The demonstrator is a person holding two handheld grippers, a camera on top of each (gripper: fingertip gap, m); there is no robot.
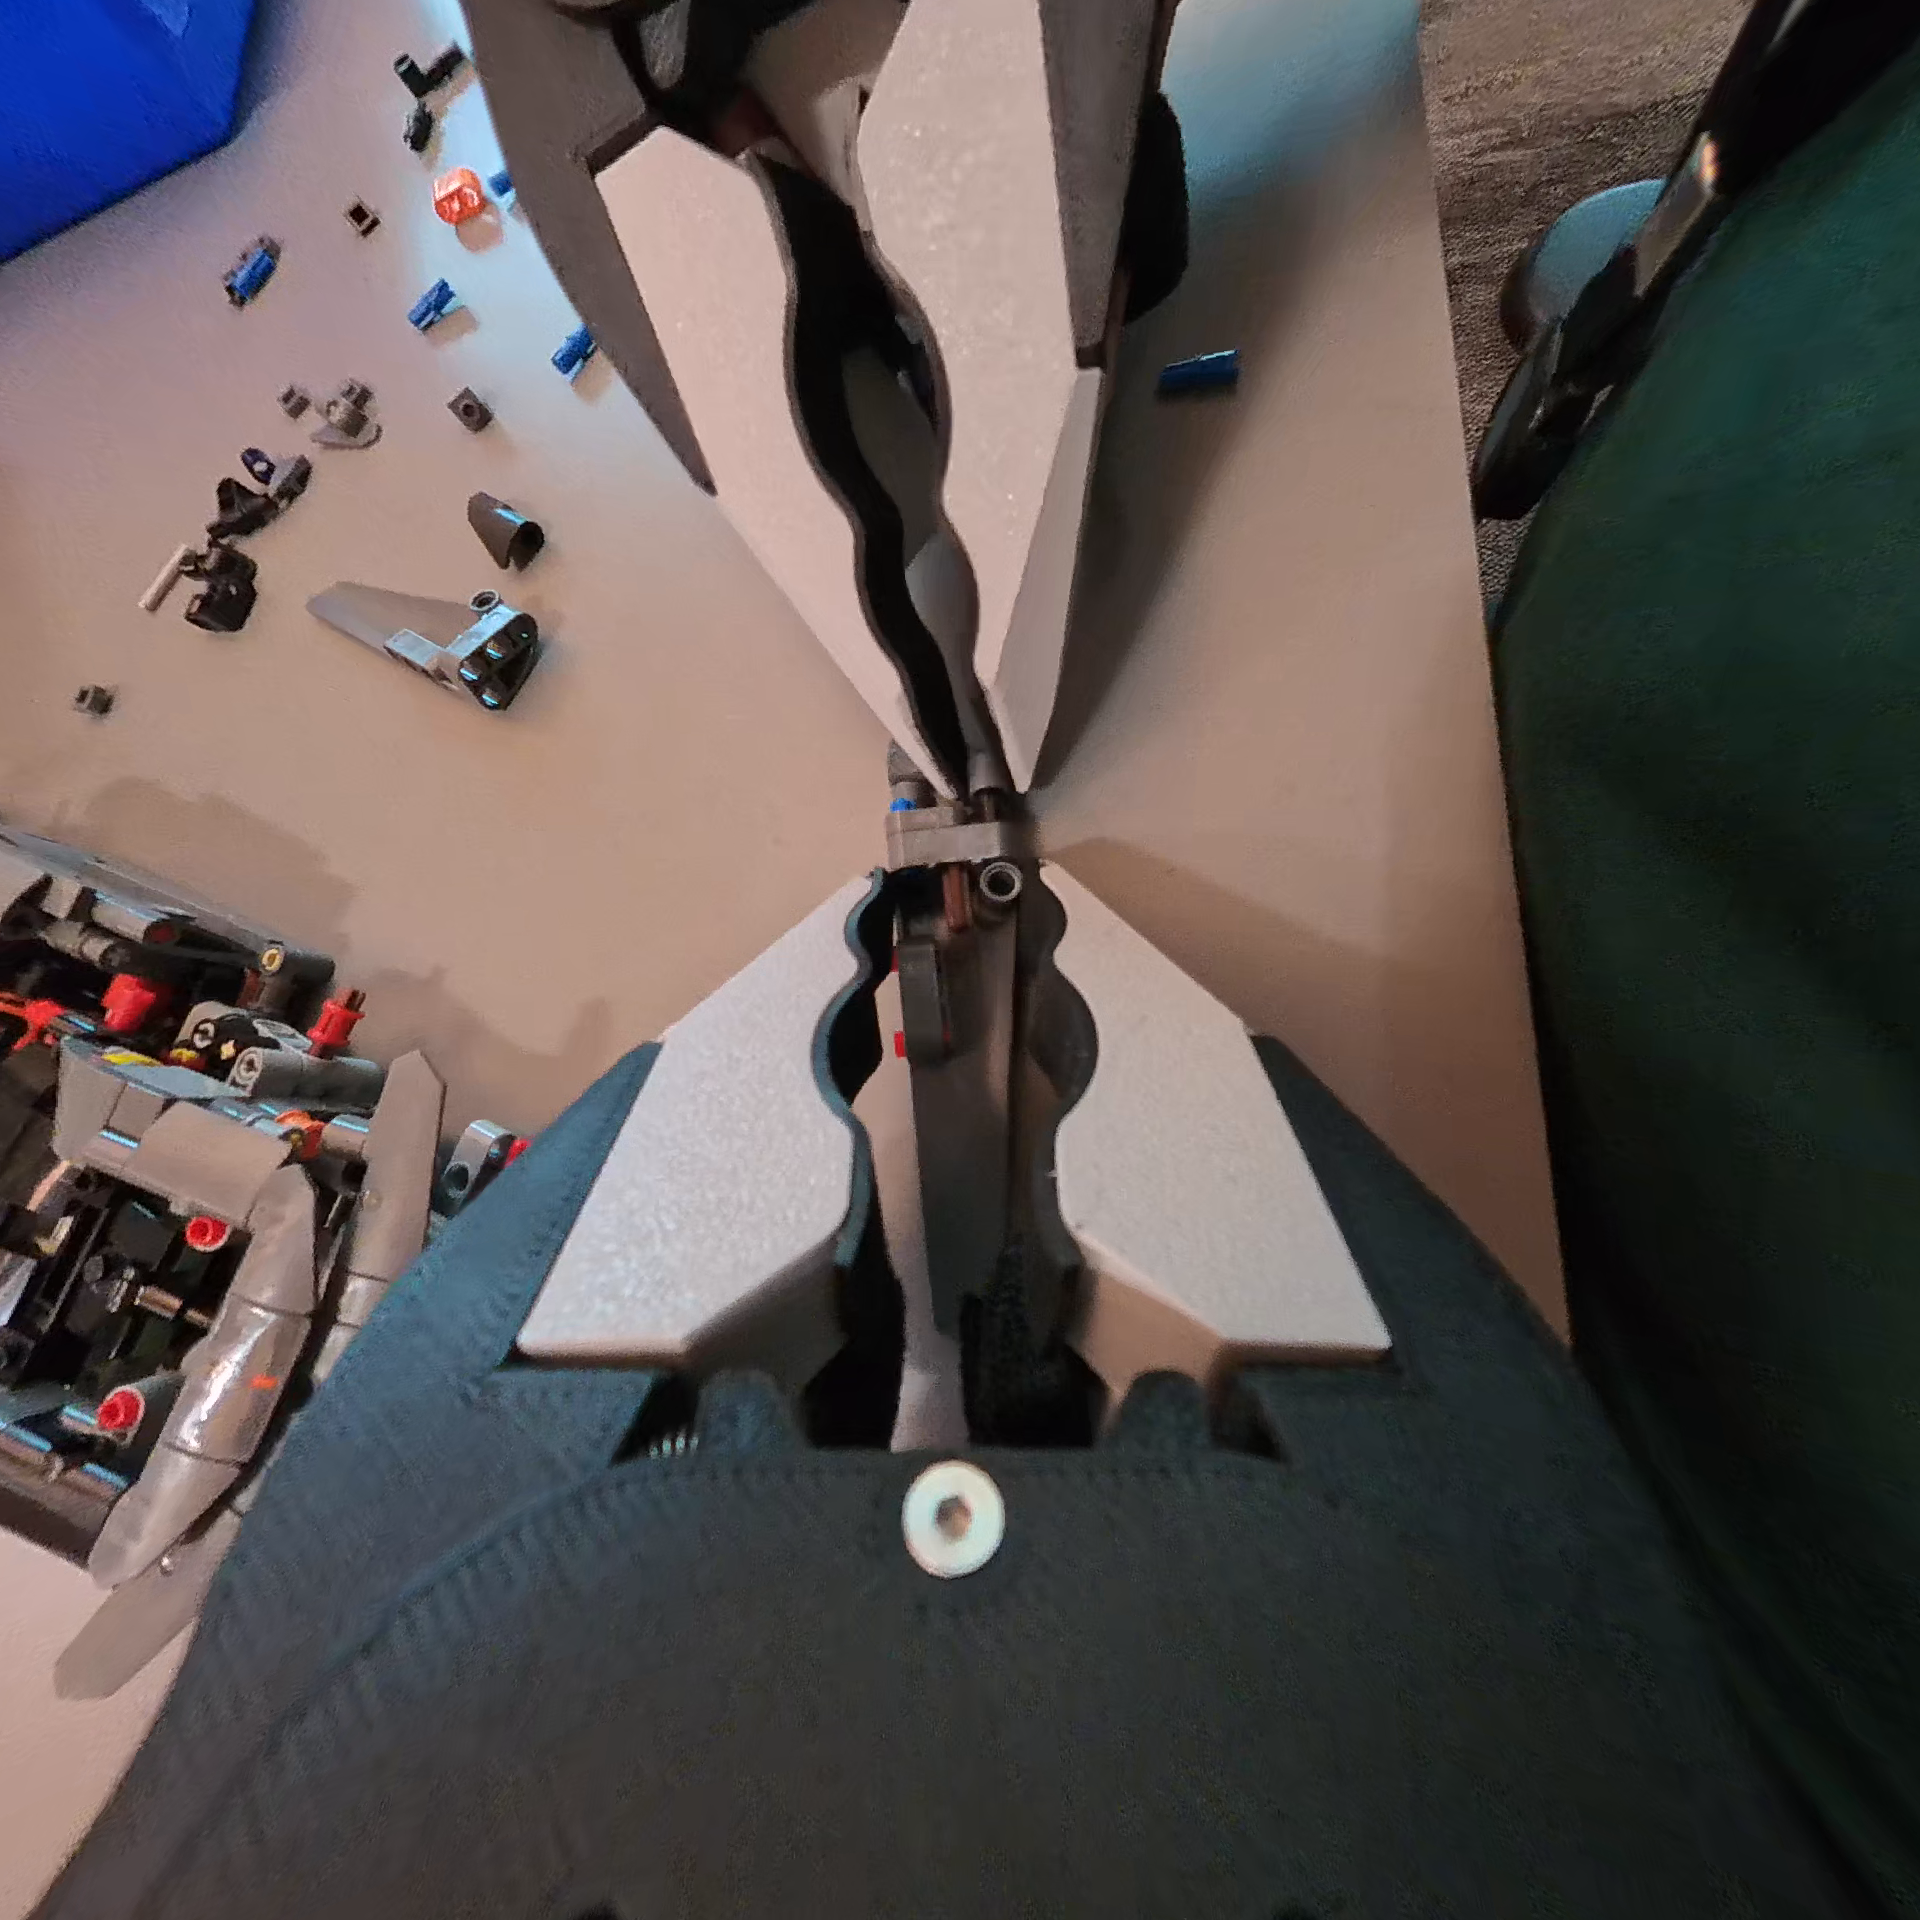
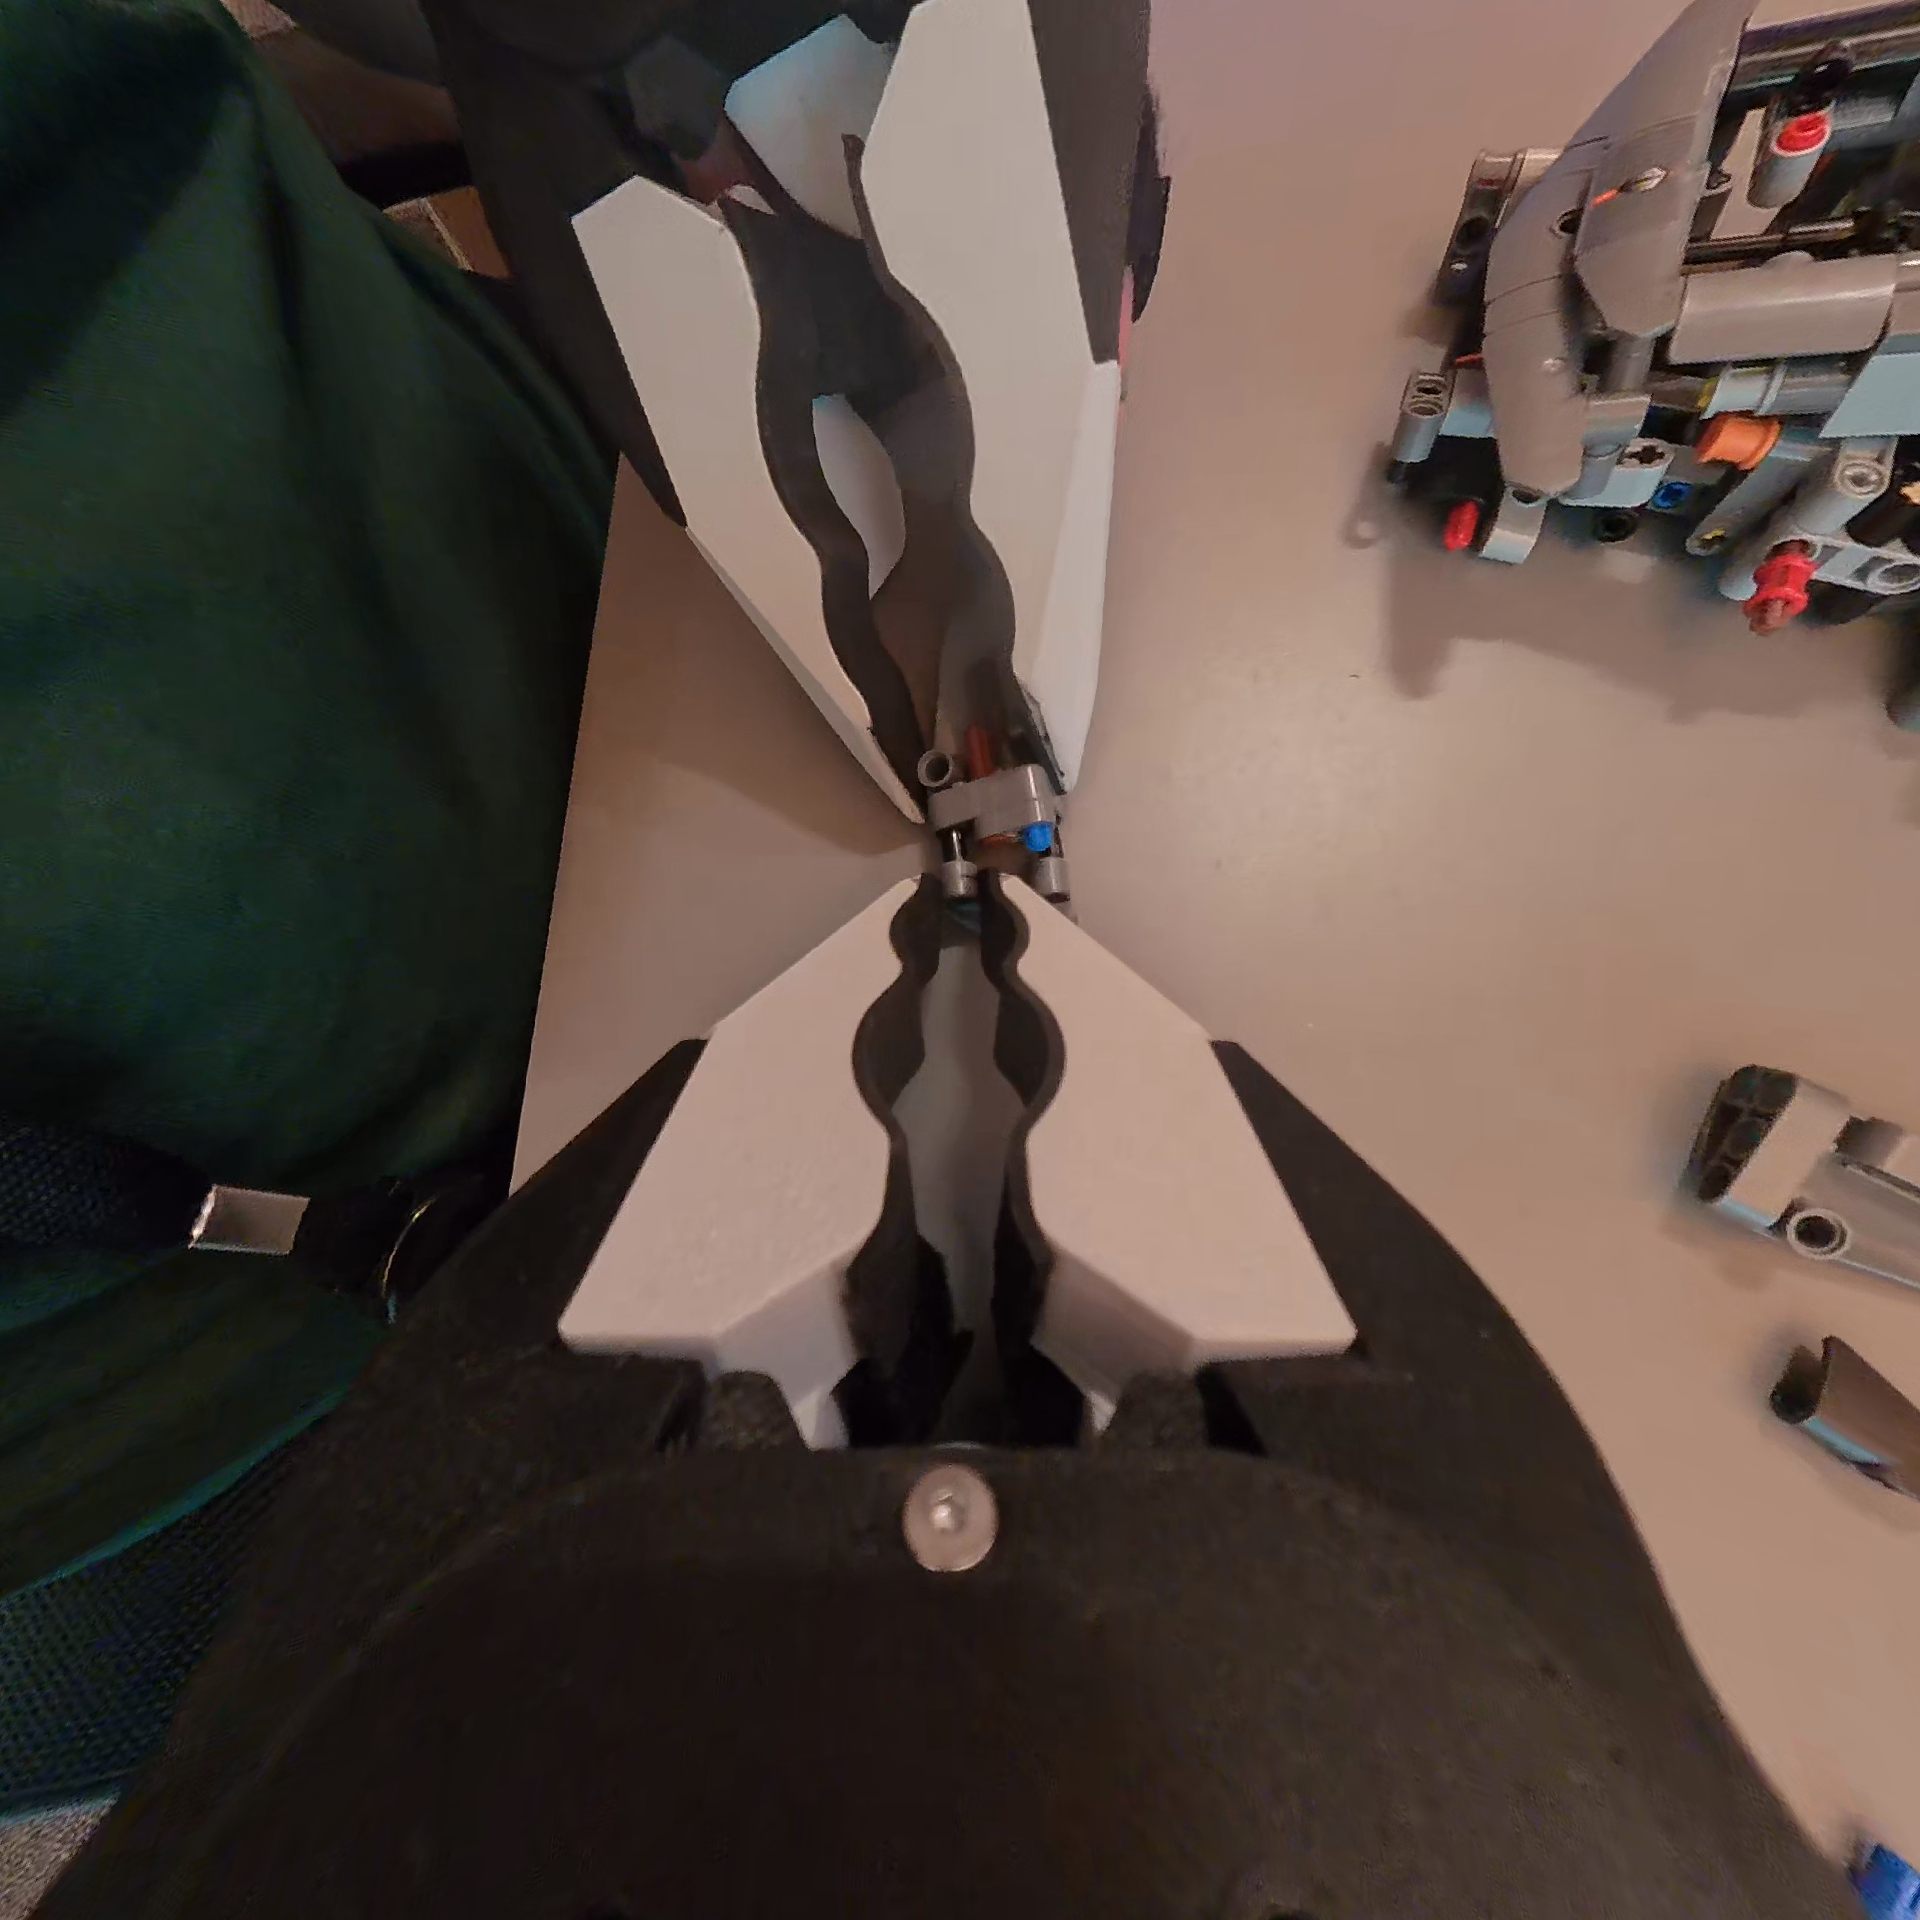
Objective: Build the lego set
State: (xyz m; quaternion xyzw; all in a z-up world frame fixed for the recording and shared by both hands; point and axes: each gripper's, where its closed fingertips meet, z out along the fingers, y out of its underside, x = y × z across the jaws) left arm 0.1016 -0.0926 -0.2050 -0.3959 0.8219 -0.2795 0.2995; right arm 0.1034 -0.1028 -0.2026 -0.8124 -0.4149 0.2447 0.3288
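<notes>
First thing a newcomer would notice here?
Two grippers meet tip to tip mid-frame, left gripper and right gripper both clamped on one small grey subassembly above the table. Next, the big grey model at lower left, with loose pieces scattered beyond it.

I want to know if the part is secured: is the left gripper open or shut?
Shut. In the left wrist view, the left gripper has its fingers closed on the small grey Lego assembly, held above the table.

Large grey half-built brick model (image 1: 156, 1195) cut off at the table's left picture edge, blue bin (image 1: 94, 94) cropped in the corner, small grey assembly (image 1: 951, 842) partly hidden between finger pads.
</notes>
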